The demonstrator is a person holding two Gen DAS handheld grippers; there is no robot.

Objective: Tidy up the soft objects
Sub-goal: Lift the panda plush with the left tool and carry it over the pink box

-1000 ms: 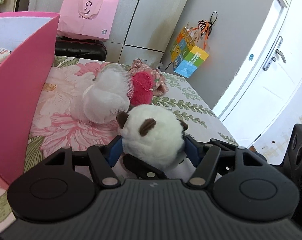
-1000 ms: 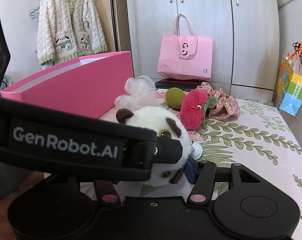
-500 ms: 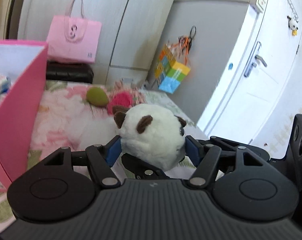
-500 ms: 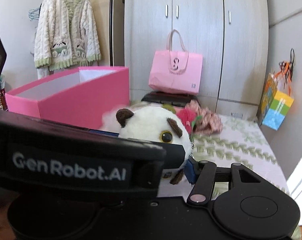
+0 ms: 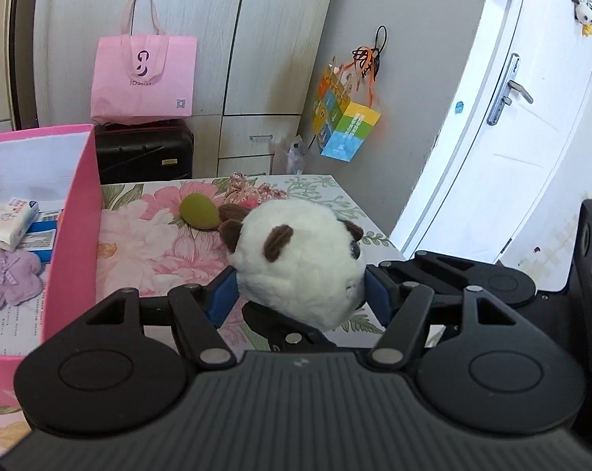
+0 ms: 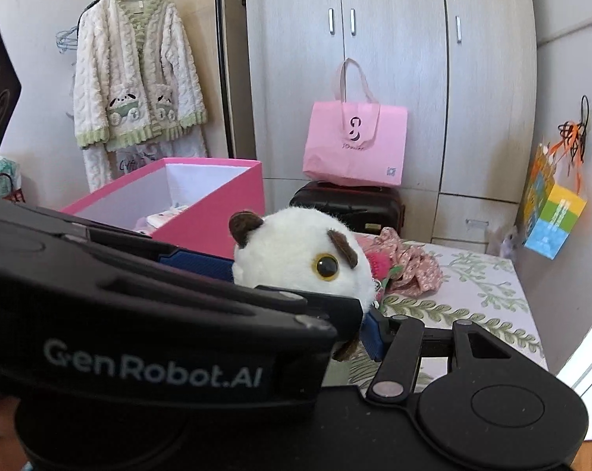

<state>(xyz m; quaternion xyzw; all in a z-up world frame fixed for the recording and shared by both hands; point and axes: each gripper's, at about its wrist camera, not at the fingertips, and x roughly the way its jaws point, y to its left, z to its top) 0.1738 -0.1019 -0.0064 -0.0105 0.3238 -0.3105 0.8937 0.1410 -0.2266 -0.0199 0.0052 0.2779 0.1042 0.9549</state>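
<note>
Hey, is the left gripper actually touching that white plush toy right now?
Touching. In the left wrist view both blue pads of the left gripper press into the sides of the white plush toy.

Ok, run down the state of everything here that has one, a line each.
White plush toy: lifted off the bedspread, squeezed from both sides.
Left gripper: shut on the white plush toy.
Right gripper: closed against the same toy.
Pink box: open, no lid; purple plush and tissue pack inside.
Green ball: lying on the bedspread.
Wardrobe doors: closed.
White door: closed.
</note>
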